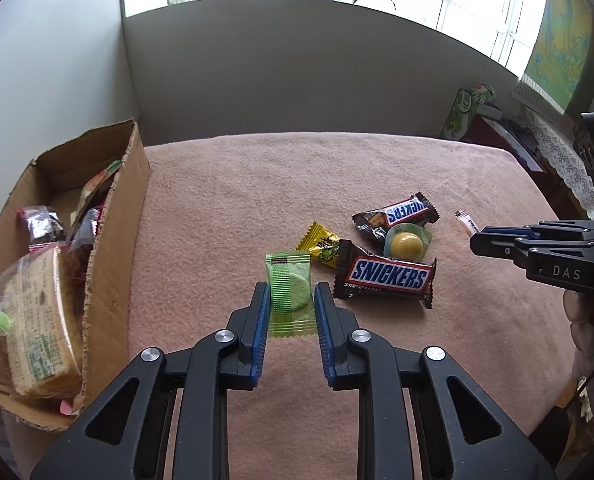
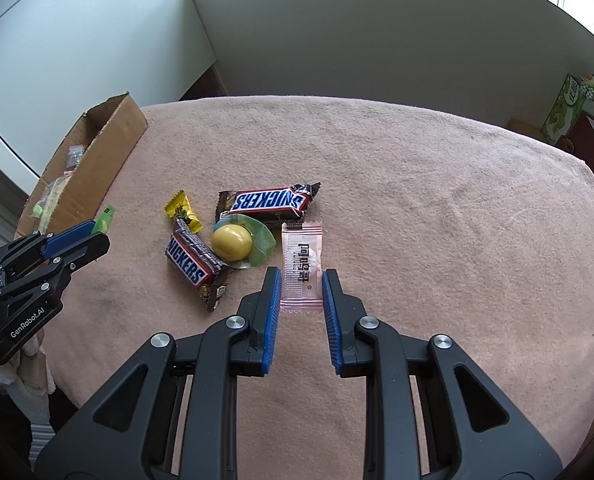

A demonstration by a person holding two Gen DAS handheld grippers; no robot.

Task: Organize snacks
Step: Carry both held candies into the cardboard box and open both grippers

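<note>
My left gripper (image 1: pixel 290 294) is open, its fingers on either side of a green wrapped wafer (image 1: pixel 290 290) lying on the pink cloth. My right gripper (image 2: pixel 301 280) is open around a pale pink wrapped candy (image 2: pixel 301 268). Between them lie two Snickers bars (image 1: pixel 387 274) (image 1: pixel 401 212), a yellow ball candy in a green wrapper (image 1: pixel 407 245) and a small yellow packet (image 1: pixel 323 245). The same snacks show in the right wrist view: Snickers bars (image 2: pixel 195 264) (image 2: pixel 269 202), the yellow ball (image 2: pixel 233 243), the yellow packet (image 2: pixel 183 212). The left gripper (image 2: pixel 93 240) shows there too.
An open cardboard box (image 1: pixel 115 216) stands at the table's left edge, holding a wrapped sandwich cracker pack (image 1: pixel 41 320) and other snacks. The box also shows in the right wrist view (image 2: pixel 97 160). A green carton (image 1: pixel 463 112) sits beyond the table at the far right.
</note>
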